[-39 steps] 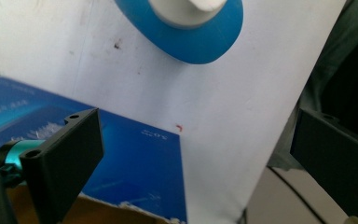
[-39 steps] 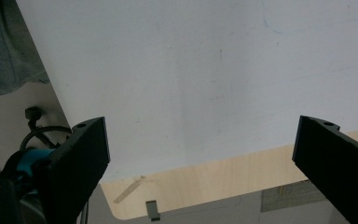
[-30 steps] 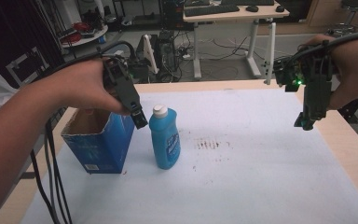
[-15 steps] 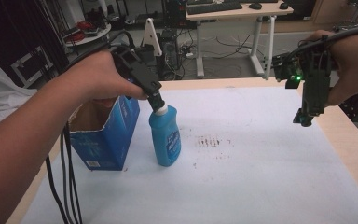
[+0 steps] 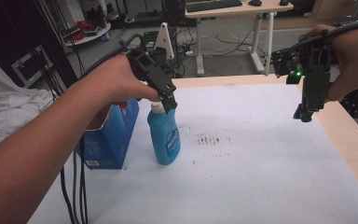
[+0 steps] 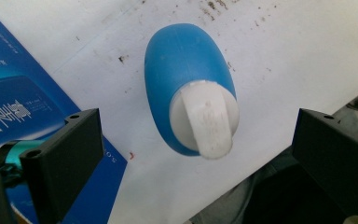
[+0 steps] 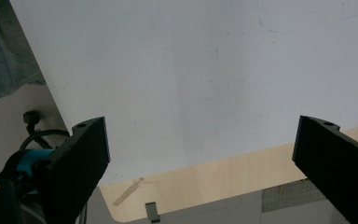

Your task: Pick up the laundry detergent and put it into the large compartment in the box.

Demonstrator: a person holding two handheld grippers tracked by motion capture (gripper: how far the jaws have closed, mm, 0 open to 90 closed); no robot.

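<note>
The blue bottle (image 5: 165, 140) stands upright on the white surface (image 5: 261, 177), a little left of the middle. Its body is bright blue plastic, flat and oval when seen from above, with a label on the front and a white cap (image 6: 206, 119) on top. In the left claw view the cap looks slightly dirty, and its flip lid points toward the lower edge of that view.

The left claw (image 5: 169, 103) hangs directly over the cap, very close to it. Its jaws are spread wide, one on each side of the bottle top, and they hold nothing. I cannot tell if a jaw touches the cap.

Just beside the bottle, on its left, stands a blue cardboard box (image 5: 107, 140) with the top open. The person's left forearm passes above this box.

Some small dark marks (image 5: 208, 139) lie on the surface to the right of the bottle.

The right claw (image 5: 304, 113) is well apart, high above the far right edge of the surface. Its jaws are also released wide, with nothing between them.
</note>
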